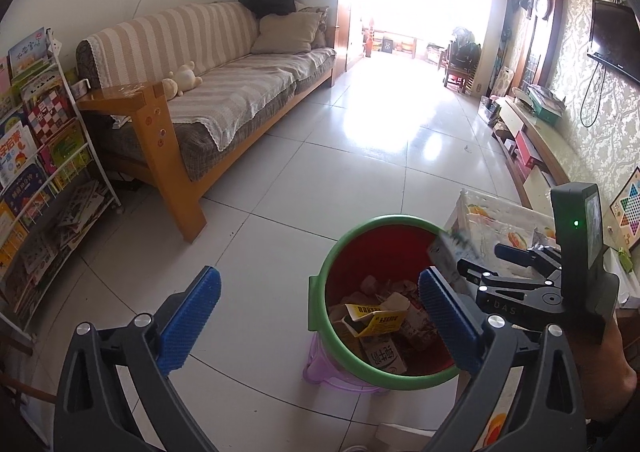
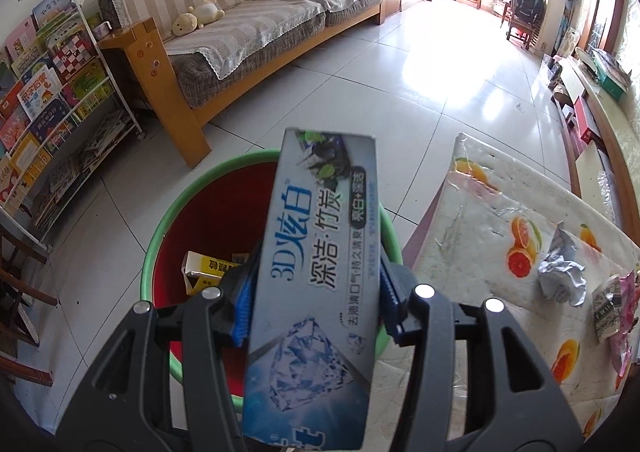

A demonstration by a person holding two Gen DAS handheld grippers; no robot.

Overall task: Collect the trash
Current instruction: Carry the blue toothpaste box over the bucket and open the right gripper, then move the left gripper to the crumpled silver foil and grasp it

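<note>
1. One red bin (image 2: 208, 211) with a green rim, beside the bench (image 2: 480, 211).
2. Right gripper (image 2: 316, 304): jaws flank one toothpaste box (image 2: 316, 252) over the bin; grip unclear.
3. Left gripper (image 1: 320, 316): jaws wide, empty.
4. Two cartons (image 1: 376, 318) in the bin; one crumpled wrapper (image 2: 560, 272) on the bench.

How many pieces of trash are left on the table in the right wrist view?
2: a crumpled grey paper near the table's right side, and a pink-and-white wrapper at the frame's right edge. More may lie out of frame.
</note>
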